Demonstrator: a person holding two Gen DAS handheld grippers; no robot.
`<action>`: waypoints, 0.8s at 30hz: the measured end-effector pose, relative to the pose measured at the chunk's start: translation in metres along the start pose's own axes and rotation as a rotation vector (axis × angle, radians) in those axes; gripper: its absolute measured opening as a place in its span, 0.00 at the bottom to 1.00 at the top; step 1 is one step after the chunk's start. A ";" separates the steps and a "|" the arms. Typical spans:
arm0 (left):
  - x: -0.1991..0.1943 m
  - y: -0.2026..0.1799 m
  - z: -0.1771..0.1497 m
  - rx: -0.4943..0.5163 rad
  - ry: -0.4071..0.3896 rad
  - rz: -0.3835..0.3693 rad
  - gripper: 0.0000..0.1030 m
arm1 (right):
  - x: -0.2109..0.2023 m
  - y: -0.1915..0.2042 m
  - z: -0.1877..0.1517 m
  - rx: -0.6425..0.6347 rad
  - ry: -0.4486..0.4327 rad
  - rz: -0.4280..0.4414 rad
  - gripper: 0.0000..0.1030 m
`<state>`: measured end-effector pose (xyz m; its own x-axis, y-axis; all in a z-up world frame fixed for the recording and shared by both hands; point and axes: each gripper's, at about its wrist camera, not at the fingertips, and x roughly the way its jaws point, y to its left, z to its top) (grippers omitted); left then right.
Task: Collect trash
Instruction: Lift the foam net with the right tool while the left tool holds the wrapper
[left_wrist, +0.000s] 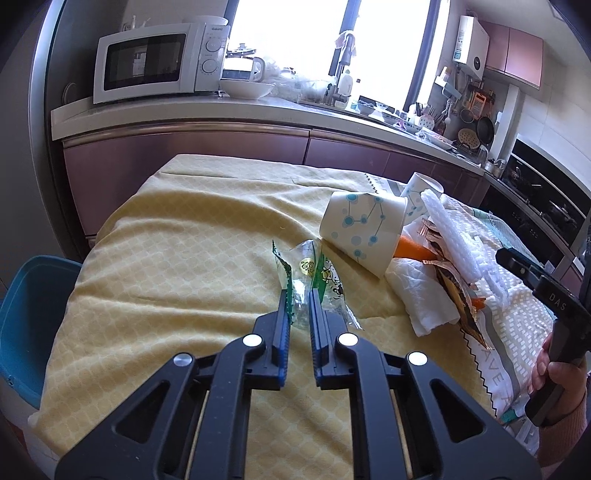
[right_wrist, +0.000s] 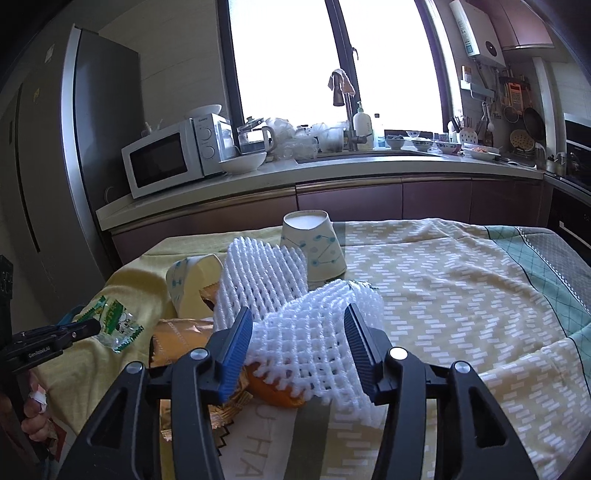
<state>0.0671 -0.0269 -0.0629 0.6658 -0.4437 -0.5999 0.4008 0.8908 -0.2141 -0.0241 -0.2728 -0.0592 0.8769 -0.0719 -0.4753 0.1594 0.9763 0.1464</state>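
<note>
My left gripper is shut on a clear and green snack wrapper on the yellow tablecloth; it also shows in the right wrist view. To its right lies a pile: a tipped paper cup, a white napkin, gold wrappers and white foam netting. My right gripper is open with its fingers on either side of the foam netting, above an orange peel. A second paper cup stands upside down behind.
A blue bin stands at the table's left edge. Behind the table runs a kitchen counter with a microwave, bowls and a sink. A fridge stands at the left.
</note>
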 end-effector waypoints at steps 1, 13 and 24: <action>0.000 0.002 0.000 -0.003 -0.001 -0.003 0.10 | 0.003 -0.002 -0.002 -0.003 0.024 -0.006 0.52; -0.014 0.008 -0.005 -0.007 -0.021 0.018 0.10 | 0.008 -0.019 -0.011 0.042 0.072 -0.006 0.07; -0.020 0.015 -0.007 -0.014 -0.031 0.022 0.10 | 0.013 -0.056 -0.018 0.210 0.147 -0.018 0.54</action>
<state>0.0550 -0.0039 -0.0598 0.6935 -0.4267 -0.5806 0.3771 0.9015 -0.2122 -0.0294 -0.3248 -0.0889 0.8001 -0.0438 -0.5983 0.2789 0.9102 0.3063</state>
